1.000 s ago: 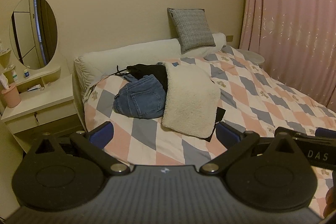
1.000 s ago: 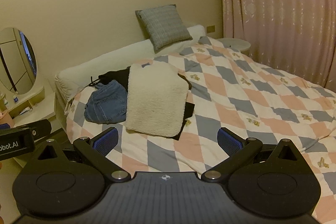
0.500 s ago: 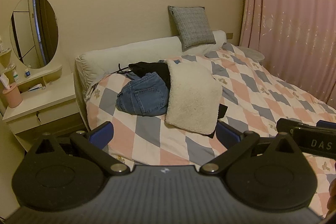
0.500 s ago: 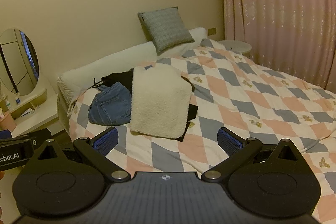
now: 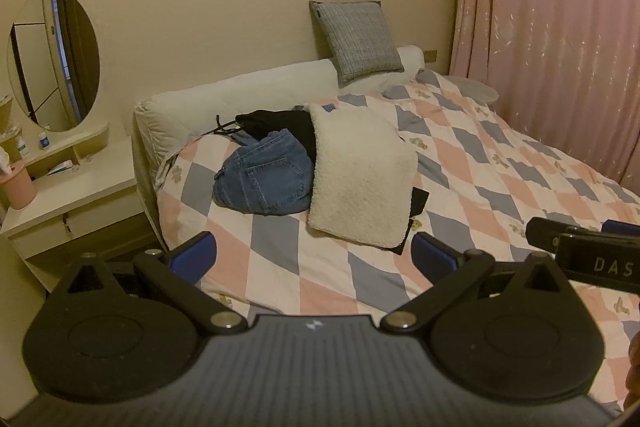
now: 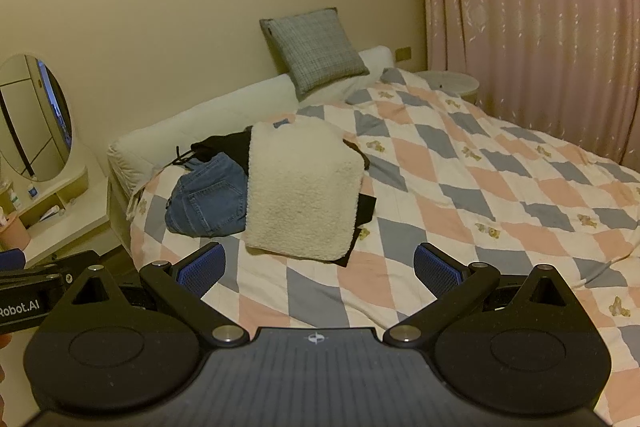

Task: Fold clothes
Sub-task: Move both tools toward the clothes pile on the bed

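Setting: a bedroom with a bed [image 5: 500, 167] under a pink, grey and white diamond-patterned quilt, seen from near its foot.
Clothes: a loose heap lies on the quilt at the far left of the bed, near the headboard.
Cream fleece garment [image 5: 360, 179]: lies flat on top of the heap, on its right side.
Blue jeans [image 5: 268, 179]: bunched up just left of the fleece, back pocket showing.
Black garment [image 5: 280, 125]: crumpled behind the jeans and running under the fleece, a corner poking out at the fleece's near right edge.
Left hand-held gripper [image 5: 312, 255]: jaws spread wide, holding nothing, well short of the heap.
Right hand-held gripper [image 6: 320, 265]: jaws also spread wide and empty, just right of the left one, pointing at the heap.
Progress: folding looks not yet begun; no garment is spread out or neatly folded, and all three items are left to do.
Surroundings: a grey cushion [image 5: 356, 43] leans on the wall; a round mirror [image 5: 54, 59] and white nightstand [image 5: 68, 195] stand at left; pink curtains [image 5: 560, 27] hang at right.
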Motion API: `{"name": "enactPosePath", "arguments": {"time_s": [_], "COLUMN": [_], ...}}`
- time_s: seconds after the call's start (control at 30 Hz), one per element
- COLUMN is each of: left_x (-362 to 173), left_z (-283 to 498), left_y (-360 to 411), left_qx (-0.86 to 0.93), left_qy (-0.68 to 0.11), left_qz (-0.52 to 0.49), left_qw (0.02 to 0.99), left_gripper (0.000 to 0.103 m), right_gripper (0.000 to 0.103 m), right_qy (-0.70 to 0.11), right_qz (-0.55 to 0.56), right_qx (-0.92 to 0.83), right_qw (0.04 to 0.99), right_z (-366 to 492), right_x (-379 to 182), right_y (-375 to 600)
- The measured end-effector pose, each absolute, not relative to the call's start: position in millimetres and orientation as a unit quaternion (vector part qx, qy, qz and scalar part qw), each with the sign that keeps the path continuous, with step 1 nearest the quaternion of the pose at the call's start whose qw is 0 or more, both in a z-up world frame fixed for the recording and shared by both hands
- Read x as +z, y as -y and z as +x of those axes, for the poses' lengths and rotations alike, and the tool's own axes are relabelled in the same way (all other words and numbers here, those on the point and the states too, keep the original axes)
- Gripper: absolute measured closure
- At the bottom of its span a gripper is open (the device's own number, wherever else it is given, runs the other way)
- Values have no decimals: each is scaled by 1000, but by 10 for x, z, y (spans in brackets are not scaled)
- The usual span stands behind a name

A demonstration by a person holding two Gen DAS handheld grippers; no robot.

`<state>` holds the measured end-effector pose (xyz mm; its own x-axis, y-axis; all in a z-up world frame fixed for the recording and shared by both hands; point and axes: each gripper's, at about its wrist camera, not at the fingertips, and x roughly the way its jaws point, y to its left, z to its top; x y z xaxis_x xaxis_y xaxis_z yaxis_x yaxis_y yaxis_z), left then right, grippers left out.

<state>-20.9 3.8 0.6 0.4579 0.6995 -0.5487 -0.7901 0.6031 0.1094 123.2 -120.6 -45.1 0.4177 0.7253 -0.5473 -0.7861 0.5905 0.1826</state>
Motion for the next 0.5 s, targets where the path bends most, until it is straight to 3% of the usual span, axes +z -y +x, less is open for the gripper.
{"name": "enactPosePath", "arguments": {"time_s": [0.5], "left_x": [-234], "left_z": [173], "left_y": [-525], "left_qx": [410], "left_qy": [-312], "left_qz": [-91], "left_qw": [852], "left_gripper": [0], "right_gripper": [0], "right_qy": [-357], "right_qz": [-23], "right_qx": [450], "right_qw": [819], "right_z": [1708], "right_x": [-700], "right_y": [983]}}
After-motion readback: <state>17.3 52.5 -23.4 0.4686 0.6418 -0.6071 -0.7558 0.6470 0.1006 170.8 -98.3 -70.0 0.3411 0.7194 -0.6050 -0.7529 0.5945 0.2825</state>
